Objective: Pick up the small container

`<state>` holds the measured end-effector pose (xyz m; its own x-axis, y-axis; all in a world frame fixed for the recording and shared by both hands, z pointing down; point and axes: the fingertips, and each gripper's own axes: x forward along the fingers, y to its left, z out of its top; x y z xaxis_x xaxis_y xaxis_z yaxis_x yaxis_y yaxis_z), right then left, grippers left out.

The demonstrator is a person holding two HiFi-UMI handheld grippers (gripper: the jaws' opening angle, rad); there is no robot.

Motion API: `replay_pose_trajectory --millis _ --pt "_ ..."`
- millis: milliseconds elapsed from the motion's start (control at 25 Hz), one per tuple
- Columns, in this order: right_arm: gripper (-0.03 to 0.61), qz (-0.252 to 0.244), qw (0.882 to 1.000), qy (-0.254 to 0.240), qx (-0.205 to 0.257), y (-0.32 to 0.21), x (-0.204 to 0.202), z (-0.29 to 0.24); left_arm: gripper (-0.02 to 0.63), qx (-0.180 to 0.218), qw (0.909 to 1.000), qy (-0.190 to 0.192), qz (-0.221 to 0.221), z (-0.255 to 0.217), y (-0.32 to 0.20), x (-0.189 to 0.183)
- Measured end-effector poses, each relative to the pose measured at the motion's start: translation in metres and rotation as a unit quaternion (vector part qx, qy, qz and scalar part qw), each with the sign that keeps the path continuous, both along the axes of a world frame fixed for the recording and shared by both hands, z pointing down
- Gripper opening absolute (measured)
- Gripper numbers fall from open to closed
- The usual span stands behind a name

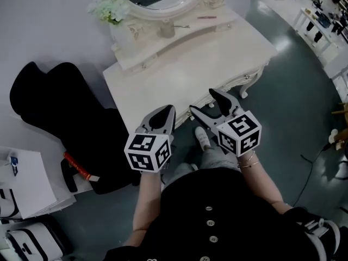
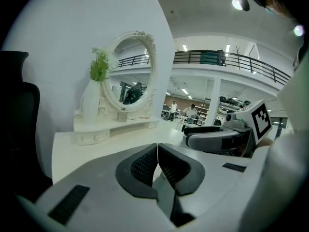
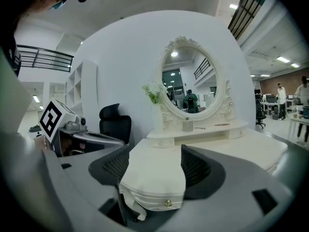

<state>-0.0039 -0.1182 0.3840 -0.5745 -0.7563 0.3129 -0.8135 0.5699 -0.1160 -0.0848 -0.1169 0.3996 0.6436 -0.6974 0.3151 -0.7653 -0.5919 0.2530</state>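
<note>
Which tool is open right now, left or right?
The right tool, whose jaws stand wide apart with the white table showing between them; the left tool has its jaws pressed together.

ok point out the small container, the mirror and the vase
small container [image 3: 187,125], right gripper view, middle of its body
mirror [image 3: 189,87], right gripper view, centre of the glass
vase [image 2: 91,104], left gripper view, its white body

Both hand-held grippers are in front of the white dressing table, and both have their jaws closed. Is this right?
Not quite. The left hand-held gripper has its jaws closed, but the right hand-held gripper has its jaws apart and empty, as the right gripper view shows. Both are in front of the white dressing table.
</note>
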Motion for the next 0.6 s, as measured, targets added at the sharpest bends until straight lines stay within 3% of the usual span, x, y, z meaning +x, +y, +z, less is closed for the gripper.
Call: replay_pose_trajectory --millis 600 --pt "0.321 -0.097 0.995 -0.008 0.025 -0.165 -0.003 -0.020 0.015 0.020 0.9945 0.000 -0.102 -0.019 -0.148 -0.001"
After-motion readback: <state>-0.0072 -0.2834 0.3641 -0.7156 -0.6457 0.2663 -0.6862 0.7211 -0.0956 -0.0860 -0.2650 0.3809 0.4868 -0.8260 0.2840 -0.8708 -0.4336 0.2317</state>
